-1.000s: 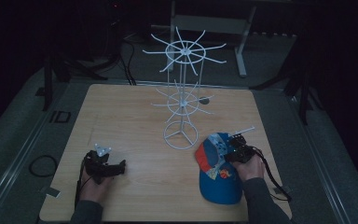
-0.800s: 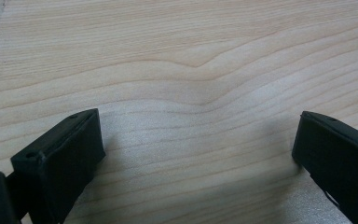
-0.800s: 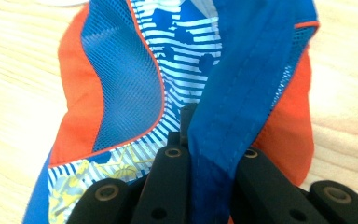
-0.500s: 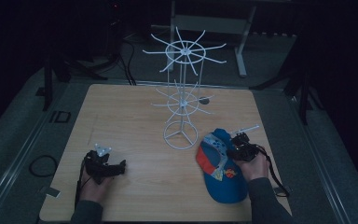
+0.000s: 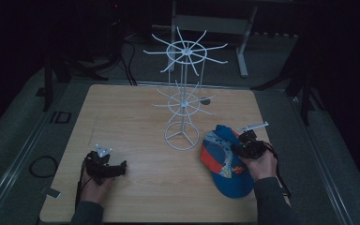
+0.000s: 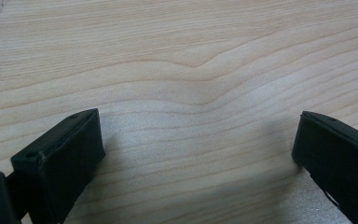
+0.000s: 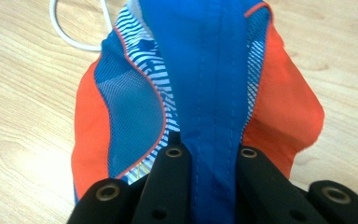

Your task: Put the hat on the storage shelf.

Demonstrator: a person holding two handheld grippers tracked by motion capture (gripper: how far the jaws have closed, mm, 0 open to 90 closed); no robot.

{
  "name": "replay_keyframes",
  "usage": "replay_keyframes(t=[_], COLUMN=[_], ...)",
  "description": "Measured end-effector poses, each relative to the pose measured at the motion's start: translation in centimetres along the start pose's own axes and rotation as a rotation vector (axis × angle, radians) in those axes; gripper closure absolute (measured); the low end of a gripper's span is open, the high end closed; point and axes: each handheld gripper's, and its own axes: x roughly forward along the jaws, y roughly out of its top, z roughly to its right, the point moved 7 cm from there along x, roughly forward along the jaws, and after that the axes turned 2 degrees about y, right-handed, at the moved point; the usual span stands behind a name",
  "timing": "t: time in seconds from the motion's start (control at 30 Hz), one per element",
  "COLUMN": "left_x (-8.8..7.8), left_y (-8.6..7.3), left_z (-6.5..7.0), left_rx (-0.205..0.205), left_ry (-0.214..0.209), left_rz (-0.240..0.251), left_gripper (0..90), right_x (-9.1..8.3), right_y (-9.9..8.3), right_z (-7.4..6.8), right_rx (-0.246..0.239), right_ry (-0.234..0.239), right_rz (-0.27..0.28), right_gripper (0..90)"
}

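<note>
Pinching the blue cap (image 7: 214, 84) — right gripper (image 7: 209, 151) fingers clamped on its middle panel — left gripper (image 6: 196, 140) agape over bare worktop (image 6: 191, 56).

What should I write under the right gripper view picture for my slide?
The right gripper pinches a fold of the blue and orange cap above the wooden table.

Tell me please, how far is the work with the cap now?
Done: the right tongs have pinched the blue and orange cap. In hand: the cap lies beside the white wire rack. Left: probably hanging it there; the prongs are bare. The left tongs are open, idle.
</note>
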Motion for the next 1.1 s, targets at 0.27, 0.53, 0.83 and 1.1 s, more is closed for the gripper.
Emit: replay_keyframes(t=[0.27, 0.53, 0.83, 1.1], left_x=[0.0, 0.0, 0.0, 0.0], left_y=[0.0, 0.0, 0.0, 0.0], left_z=[0.0, 0.0, 0.0, 0.0], left_rx=[0.002, 0.0, 0.003, 0.002], left_ry=[0.0, 0.0, 0.0, 0.001], left_rz=[-0.001, 0.0, -0.001, 0.0], left_gripper=[2.4, 2.3, 2.3, 2.3], right_x=[-0.9, -2.1, -3.1, -4.2], right_y=[0.8, 1.7, 2.4, 2.9], right_z=[0.4, 0.7, 1.1, 1.5], right_rx=[0.001, -0.006, -0.002, -0.001], right_ry=[0.001, 0.008, 0.01, 0.003], right_rz=[0.038, 0.085, 0.107, 0.127], right_gripper=[88.7, 88.6, 88.6, 88.6])
